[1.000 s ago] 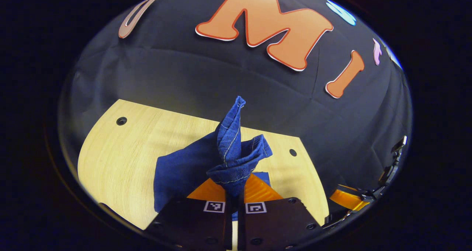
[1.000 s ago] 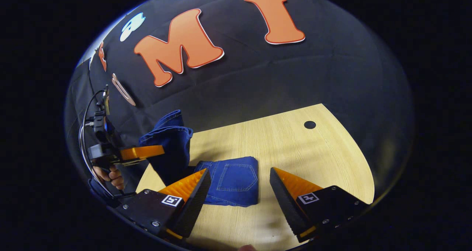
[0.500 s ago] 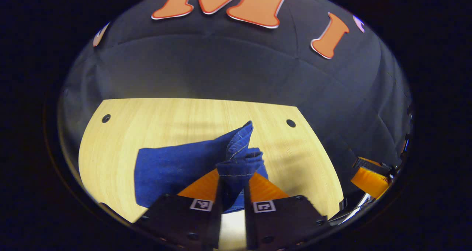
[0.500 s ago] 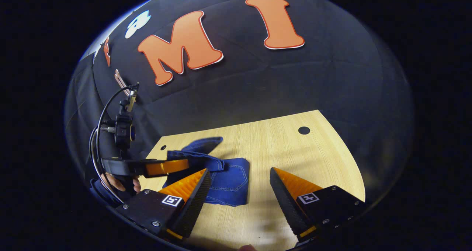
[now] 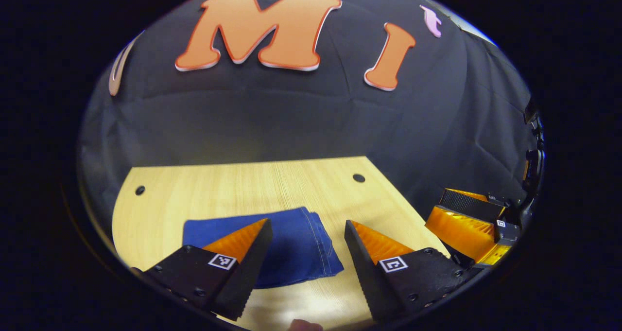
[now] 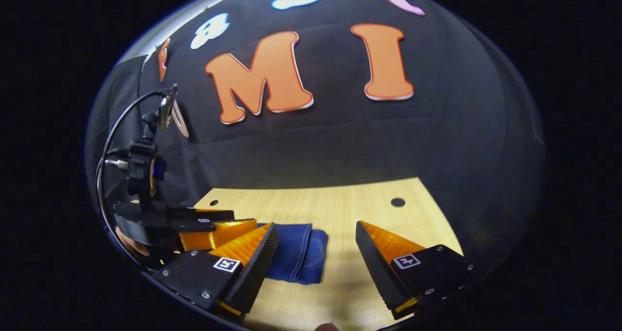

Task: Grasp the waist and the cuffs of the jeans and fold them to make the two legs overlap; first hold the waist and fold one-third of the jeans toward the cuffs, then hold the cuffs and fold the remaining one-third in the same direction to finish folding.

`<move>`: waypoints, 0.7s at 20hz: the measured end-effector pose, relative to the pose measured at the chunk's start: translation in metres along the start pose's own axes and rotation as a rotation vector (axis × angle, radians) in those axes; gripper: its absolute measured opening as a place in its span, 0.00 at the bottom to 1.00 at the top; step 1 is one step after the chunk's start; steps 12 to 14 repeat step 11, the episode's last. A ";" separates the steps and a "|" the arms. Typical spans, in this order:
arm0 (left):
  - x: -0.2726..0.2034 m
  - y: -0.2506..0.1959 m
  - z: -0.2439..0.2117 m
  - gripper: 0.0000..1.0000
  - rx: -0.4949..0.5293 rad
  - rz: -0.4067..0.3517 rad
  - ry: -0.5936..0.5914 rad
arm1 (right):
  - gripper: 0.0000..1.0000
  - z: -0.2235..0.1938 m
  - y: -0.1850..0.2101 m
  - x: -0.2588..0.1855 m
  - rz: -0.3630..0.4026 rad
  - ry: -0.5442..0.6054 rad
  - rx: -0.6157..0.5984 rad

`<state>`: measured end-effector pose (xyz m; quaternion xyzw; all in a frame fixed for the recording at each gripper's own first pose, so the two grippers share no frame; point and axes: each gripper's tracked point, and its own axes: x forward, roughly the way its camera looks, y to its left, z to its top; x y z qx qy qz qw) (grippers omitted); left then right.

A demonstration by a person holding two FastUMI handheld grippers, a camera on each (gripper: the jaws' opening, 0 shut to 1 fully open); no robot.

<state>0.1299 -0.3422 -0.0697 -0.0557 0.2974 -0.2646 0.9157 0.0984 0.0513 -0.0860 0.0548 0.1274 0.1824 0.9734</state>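
The blue jeans (image 5: 286,248) lie folded into a flat stack on the wooden table (image 5: 233,190), cuff hems along the stack's right edge. My left gripper (image 5: 307,236) is open just above the stack's near right part, with nothing between its fingers. The right gripper view has the same folded jeans (image 6: 297,259) low and left of centre. My right gripper (image 6: 316,241) is open and empty above the table, to the right of the jeans. The left gripper (image 6: 218,226) and the hand holding it are at the left of that view. The right gripper (image 5: 469,219) appears at the right of the left gripper view.
The table has small round holes near its far corners (image 5: 358,178) (image 5: 140,190) (image 6: 397,202). The black cloth wall (image 5: 291,122) rises right behind the table's far edge. A cable (image 6: 109,141) loops off the left gripper's body. Bare wood lies right of the jeans (image 6: 369,209).
My left gripper lowered the held cuffs onto the stack, opened and let them go, then drew back. The jeans went from a raised bunch to a flat fold. My right gripper stayed open.
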 end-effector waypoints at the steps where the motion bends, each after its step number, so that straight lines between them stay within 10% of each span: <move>1: -0.012 0.005 0.012 0.96 0.014 0.021 -0.054 | 0.98 0.012 0.002 -0.004 0.000 -0.056 -0.033; 14: -0.146 0.058 0.073 0.98 0.062 0.215 -0.410 | 0.98 0.060 0.067 -0.052 -0.015 -0.249 -0.211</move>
